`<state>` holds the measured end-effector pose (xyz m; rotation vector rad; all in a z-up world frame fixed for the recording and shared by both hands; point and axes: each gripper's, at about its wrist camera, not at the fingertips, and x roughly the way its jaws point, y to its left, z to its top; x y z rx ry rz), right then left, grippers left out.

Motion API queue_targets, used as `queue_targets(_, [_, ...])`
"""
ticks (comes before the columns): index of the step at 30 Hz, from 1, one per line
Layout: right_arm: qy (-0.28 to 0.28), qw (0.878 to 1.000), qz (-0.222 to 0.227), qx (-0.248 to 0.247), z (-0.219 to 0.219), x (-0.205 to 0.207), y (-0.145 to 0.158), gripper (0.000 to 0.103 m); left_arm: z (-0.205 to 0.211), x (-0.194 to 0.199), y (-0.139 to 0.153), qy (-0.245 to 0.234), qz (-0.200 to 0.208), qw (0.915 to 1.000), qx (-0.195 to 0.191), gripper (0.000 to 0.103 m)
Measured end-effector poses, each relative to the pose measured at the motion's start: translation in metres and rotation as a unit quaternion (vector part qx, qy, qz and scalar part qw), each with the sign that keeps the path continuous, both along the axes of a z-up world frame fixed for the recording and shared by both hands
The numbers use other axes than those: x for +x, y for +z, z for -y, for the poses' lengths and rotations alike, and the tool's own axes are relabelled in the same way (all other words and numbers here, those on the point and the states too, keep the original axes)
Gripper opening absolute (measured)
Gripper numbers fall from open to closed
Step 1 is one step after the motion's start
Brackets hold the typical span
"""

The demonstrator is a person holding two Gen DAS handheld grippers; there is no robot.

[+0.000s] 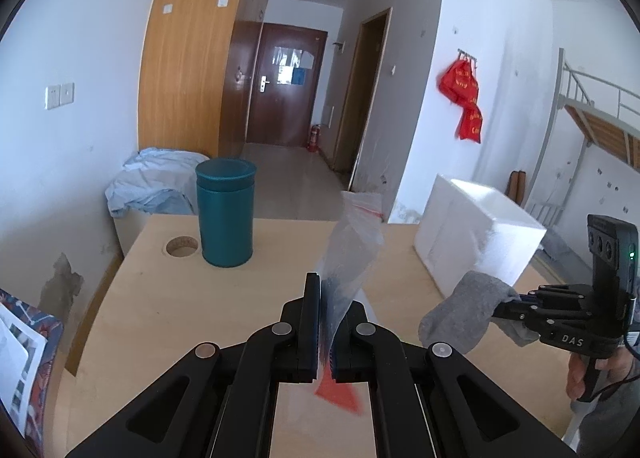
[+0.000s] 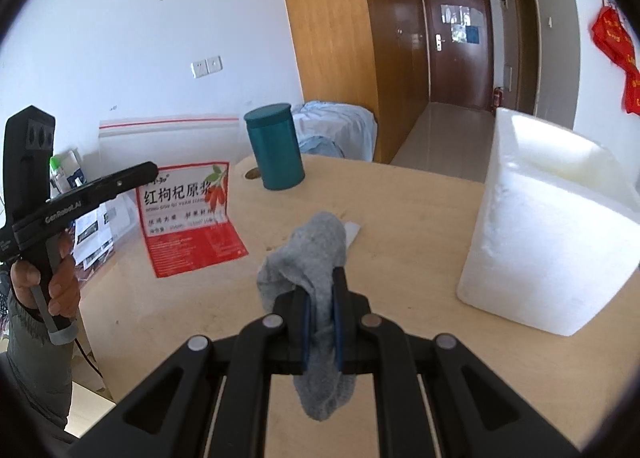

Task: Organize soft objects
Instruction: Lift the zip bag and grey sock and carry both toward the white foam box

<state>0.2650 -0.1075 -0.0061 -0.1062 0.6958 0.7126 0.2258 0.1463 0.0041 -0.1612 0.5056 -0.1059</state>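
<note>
Sock and bag both held off the table, bag mouth not opened.

Left gripper (image 1: 326,322): fingers clamped on the clear zip bag (image 1: 352,242), which rises toward 12 o'clock, limp and flat. Right gripper (image 2: 320,322): fingers clamped mid-sock (image 2: 316,258), toe end flopping to 11 o'clock, cuff hanging to 6. Both level over the table (image 2: 400,242), right one at 3 o'clock of the left. Foam box (image 2: 560,226) at 2 o'clock, teal can (image 2: 276,150) at 11. Risk, as judged: bag sides cling together, so the sock snags at the lip and slips out; single-edge pinch may let the bag twist.
</note>
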Motion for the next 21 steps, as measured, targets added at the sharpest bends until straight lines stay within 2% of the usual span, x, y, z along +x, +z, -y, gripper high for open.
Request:
queue_targets(12, [-0.022,1.0,0.013,0.016,0.027,-0.025,0.009,0.012,0.033,-0.033,0.025,-0.021,0.024,0.9994,0.012,0.001])
queue_targets(21, [-0.042,0.999,0.013,0.023,0.055,-0.05,0.008,0.012,0.062,-0.052,0.024,-0.03,0.018,0.9989,0.032,0.001])
